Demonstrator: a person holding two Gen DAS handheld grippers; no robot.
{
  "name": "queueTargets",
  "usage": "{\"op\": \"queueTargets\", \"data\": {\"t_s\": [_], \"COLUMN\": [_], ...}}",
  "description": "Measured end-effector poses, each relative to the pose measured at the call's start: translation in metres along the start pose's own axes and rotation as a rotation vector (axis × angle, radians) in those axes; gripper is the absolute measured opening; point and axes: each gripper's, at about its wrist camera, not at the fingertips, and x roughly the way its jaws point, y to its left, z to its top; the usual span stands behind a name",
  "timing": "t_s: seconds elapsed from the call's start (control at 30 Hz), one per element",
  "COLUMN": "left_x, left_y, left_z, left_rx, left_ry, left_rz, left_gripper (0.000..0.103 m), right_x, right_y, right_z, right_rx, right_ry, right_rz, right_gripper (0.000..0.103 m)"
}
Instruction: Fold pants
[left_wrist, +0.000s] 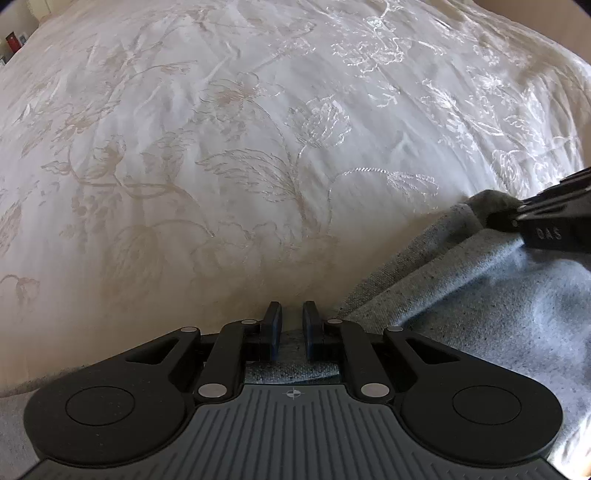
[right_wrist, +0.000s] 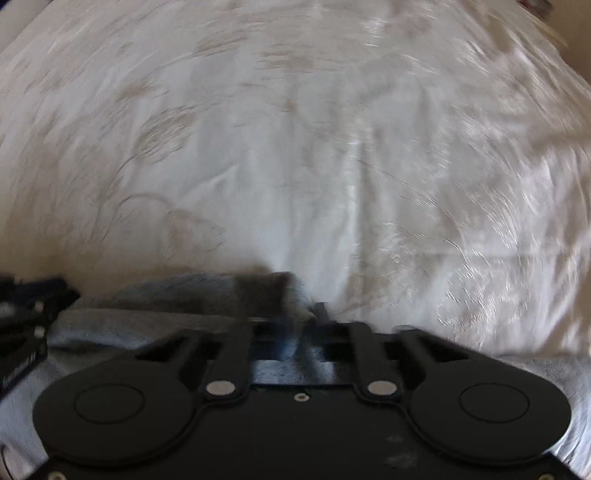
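- The grey sweatpants (left_wrist: 480, 306) lie on a bed, at the near right of the left wrist view, bunched in soft folds with a ribbed band edge (left_wrist: 384, 280) running up toward the right.
- The bed is covered by a white bedspread (left_wrist: 229, 122) embroidered with shiny flowers and leaves; it fills most of both views.
- The left gripper (left_wrist: 292, 330) sits low over the near edge of the sweatpants. Its two dark blue fingers (left_wrist: 272, 328) stand upright with a narrow gap between them; grey fabric shows just behind and below that gap, but whether the cloth is actually pinched there cannot be told.
- The right gripper (left_wrist: 517, 218) reaches in from the right edge of the left wrist view, its tips closed on a raised fold of the sweatpants, which peaks up around them.
- The right wrist view is blurred. In it the sweatpants (right_wrist: 155, 317) spread across the near left, with a dark bunch of the cloth gathered at the right gripper (right_wrist: 306, 314), whose fingers are pressed together there.
- The left gripper (right_wrist: 29, 306) appears at the left edge of the right wrist view, just beside the grey fabric.
- A red object (left_wrist: 13, 41) stands at the far upper left, beyond the bed; it is too small to identify.
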Motion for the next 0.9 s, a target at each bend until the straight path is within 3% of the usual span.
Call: {"op": "queueTargets", "data": {"t_s": [0.13, 0.3, 0.37, 0.43, 0.47, 0.5, 0.6, 0.7, 0.8, 0.9], "left_x": [-0.031, -0.056, -0.062, -0.063, -0.063, -0.062, -0.057, -0.049, -0.042, -0.043], "left_y": [0.015, 0.046, 0.055, 0.062, 0.065, 0.068, 0.077, 0.085, 0.101, 0.127], "left_z": [0.002, -0.017, -0.032, -0.047, -0.056, -0.063, -0.08, -0.093, -0.105, -0.115], "left_rx": [-0.048, -0.128, -0.143, -0.144, -0.144, -0.147, -0.16, -0.144, -0.145, -0.216], "left_ry": [-0.098, -0.132, -0.119, -0.092, -0.075, -0.055, 0.001, 0.039, 0.066, 0.088], "left_rz": [0.037, 0.071, 0.081, 0.095, 0.106, 0.116, 0.125, 0.158, 0.185, 0.224], "left_gripper": [0.013, 0.013, 0.013, 0.013, 0.013, 0.013, 0.013, 0.013, 0.013, 0.013], "right_x": [-0.018, 0.019, 0.026, 0.017, 0.01, -0.002, -0.036, -0.043, -0.036, -0.029], "right_y": [-0.013, -0.02, -0.021, -0.028, -0.031, -0.034, -0.036, -0.027, -0.027, -0.048], "right_z": [0.018, 0.035, 0.033, 0.03, 0.027, 0.023, 0.005, -0.023, -0.07, -0.122], "right_rx": [0.01, 0.081, 0.109, 0.17, 0.197, 0.221, 0.23, 0.154, 0.11, 0.122], "right_ry": [-0.116, -0.049, -0.062, -0.12, -0.154, -0.203, -0.271, -0.22, -0.128, -0.058], "right_rz": [-0.05, -0.013, -0.003, 0.004, 0.005, 0.007, 0.093, 0.134, 0.09, -0.024], "right_gripper": [0.008, 0.008, 0.011, 0.026, 0.054, 0.07, 0.062, 0.049, 0.048, 0.043]}}
